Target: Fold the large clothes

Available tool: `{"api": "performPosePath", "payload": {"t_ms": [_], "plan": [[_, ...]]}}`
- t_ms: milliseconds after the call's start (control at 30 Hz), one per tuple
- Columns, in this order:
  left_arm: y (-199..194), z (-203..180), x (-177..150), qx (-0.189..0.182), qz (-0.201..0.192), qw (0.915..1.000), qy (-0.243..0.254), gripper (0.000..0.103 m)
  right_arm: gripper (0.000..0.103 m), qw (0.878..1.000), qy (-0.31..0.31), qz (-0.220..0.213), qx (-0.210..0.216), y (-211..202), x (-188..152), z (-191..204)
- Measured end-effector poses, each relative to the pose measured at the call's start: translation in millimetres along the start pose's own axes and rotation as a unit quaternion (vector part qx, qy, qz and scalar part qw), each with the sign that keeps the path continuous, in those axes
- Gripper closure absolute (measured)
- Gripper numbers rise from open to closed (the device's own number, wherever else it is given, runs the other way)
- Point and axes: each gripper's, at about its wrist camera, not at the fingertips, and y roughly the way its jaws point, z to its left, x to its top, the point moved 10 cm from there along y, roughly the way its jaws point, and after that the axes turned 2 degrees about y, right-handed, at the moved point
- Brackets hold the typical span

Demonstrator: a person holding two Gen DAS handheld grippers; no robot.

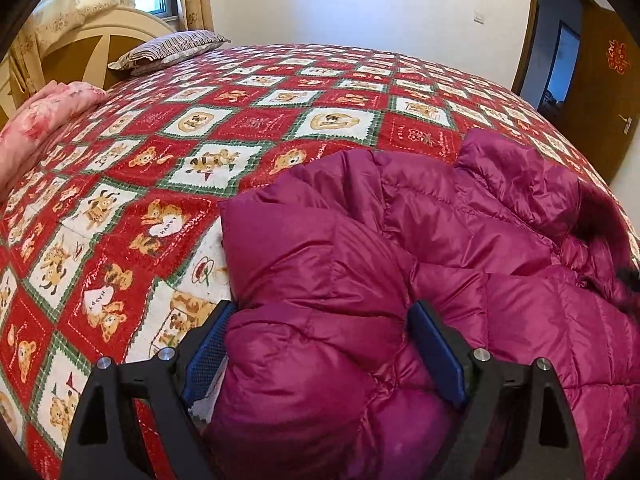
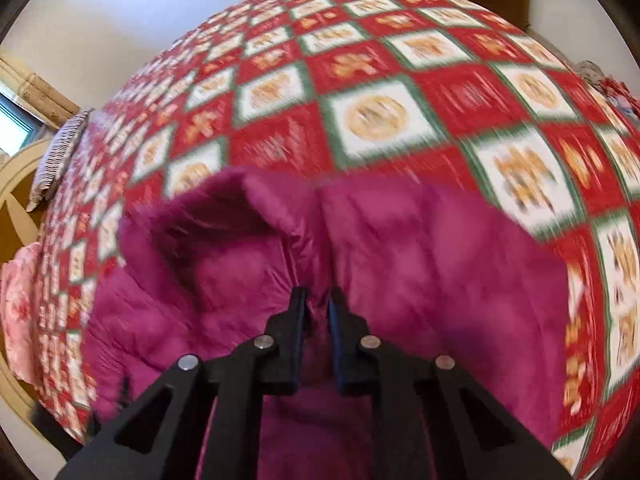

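Jacket [image 1: 400,280], puffy magenta, lies bunched near the bed's [image 1: 240,120] edge. Left gripper [image 1: 324,340] straddles a thick fold, jaws apart; right gripper [image 2: 318,304] pinches fabric. That slick shell could slip free mid-fold, I'd guess.

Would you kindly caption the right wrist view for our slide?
Right gripper pinching a fold of the magenta down jacket above the teddy-bear quilt.

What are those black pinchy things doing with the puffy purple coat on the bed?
A person is folding a shiny magenta puffer jacket on the red teddy-bear patchwork bedspread. The left gripper is wide open around a puffy part of the jacket, not squeezing it. The right gripper is pinched shut on a fold of the jacket. That view is blurry.
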Motion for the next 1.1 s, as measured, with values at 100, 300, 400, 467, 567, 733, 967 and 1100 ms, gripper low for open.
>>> {"api": "performPosePath", "payload": {"t_ms": [100,300,400,467,567,733,967,1100], "plan": [[-5.7,-2.4,2.4,-0.02,0.01,0.9997,0.013,0.015,0.096,1.0,0.007,-0.023,0.011,6.9,-13.1,-10.1],[-47.9,-30.2,45.1,-0.083,-0.013,0.9952,0.049,0.015,0.096,0.99,-0.064,-0.122,-0.031,3.0,-20.8,-3.1],[-60.7,-79.6,75.2,-0.126,-0.021,0.9866,0.101,0.015,0.096,0.988,-0.07,-0.134,-0.037,2.5,-19.4,-3.4],[-57.5,-127.8,84.8,-0.143,-0.019,0.9765,0.16,0.014,0.096,0.988,-0.063,-0.141,-0.021,0.9,-18.1,-8.9],[-33.8,-183.2,81.3,-0.132,-0.006,0.9646,0.228,0.014,0.096,0.986,-0.061,-0.153,-0.008,1.2,-20.9,-7.1],[17.1,-207.7,76.1,-0.044,0.038,0.9688,0.241,0.014,0.096,0.986,-0.047,-0.157,0.017,1.0,-23.6,-7.2],[29.5,-116.1,86.3,-0.037,0.068,0.992,0.1,0.082,0.096,0.986,-0.036,-0.157,0.039,-0.3,-23.6,-7.9],[13.5,-85.7,60.5,-0.055,0.07,0.9948,0.05,0.084,0.096,0.986,-0.037,-0.157,0.039,-0.1,-23.7,-7.9]]}}
